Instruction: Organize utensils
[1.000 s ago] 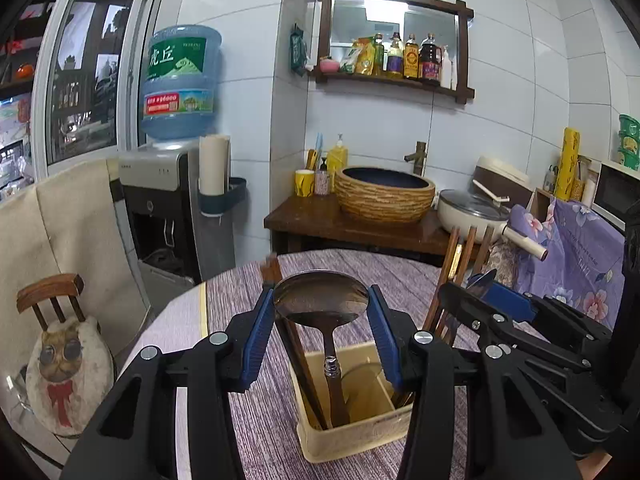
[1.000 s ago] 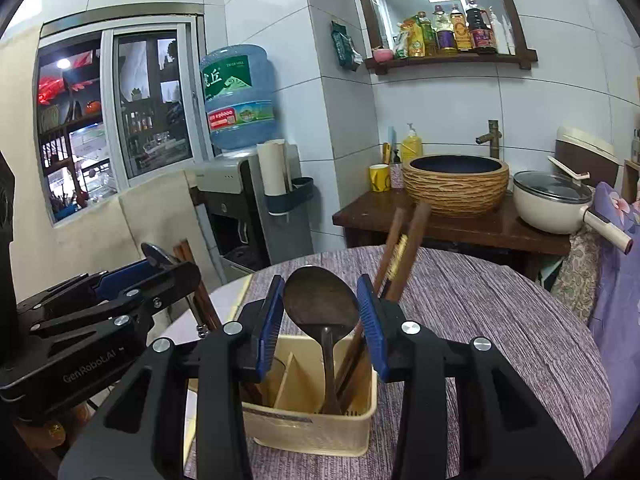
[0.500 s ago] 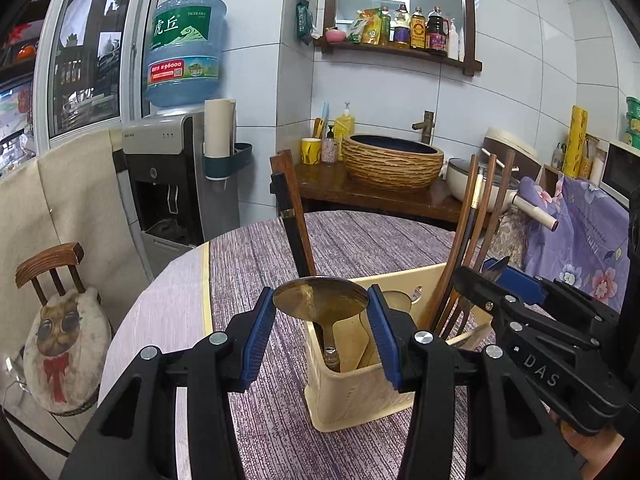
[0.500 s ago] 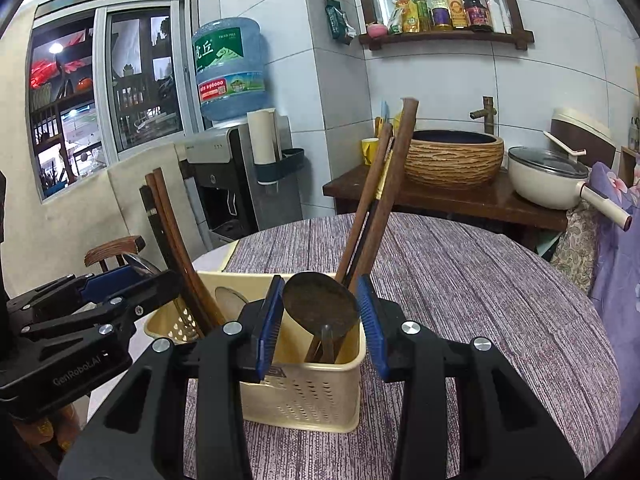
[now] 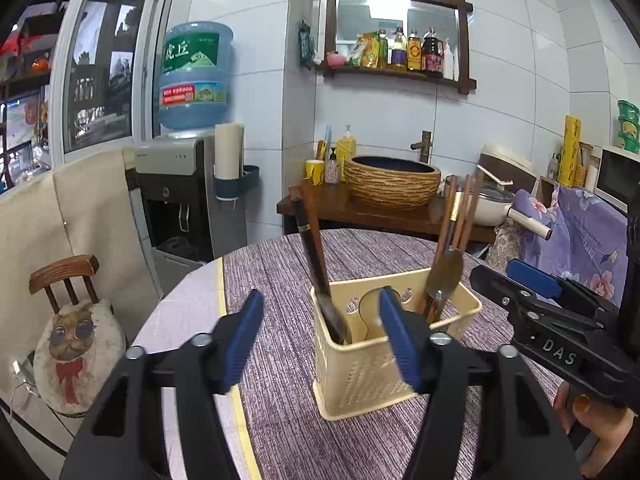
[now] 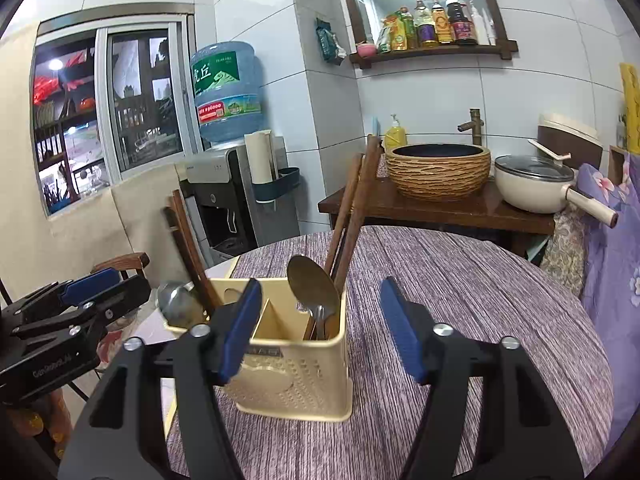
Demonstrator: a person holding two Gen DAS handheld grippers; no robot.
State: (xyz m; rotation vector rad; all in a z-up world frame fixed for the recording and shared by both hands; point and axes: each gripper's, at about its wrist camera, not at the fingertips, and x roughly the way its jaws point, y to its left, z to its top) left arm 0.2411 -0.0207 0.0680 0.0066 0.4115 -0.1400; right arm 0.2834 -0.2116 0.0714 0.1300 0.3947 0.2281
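Sitting on a round table draped in a purple striped cloth: a cream utensil caddy, at 12 o'clock from both cameras; standing in its right-hand compartment in the right wrist view, a metal spoon bowl-up beside brown chopsticks; leaning out of the left-hand compartment, a second spoon and darker chopsticks. Hovering released just short of the caddy, the left gripper, blue pads spread and gripping nothing; likewise hanging released, the right gripper, its left pad overlapping the caddy's front in view. Standing at 10 o'clock against white tiled walls, a water dispenser carrying a blue bottle; resting at 12 to 1 o'clock on a dark wooden counter, a woven basin and a cream pot; hanging higher up, a framed shelf of bottles; waiting at 8 o'clock, a small chair with a cat cushion.
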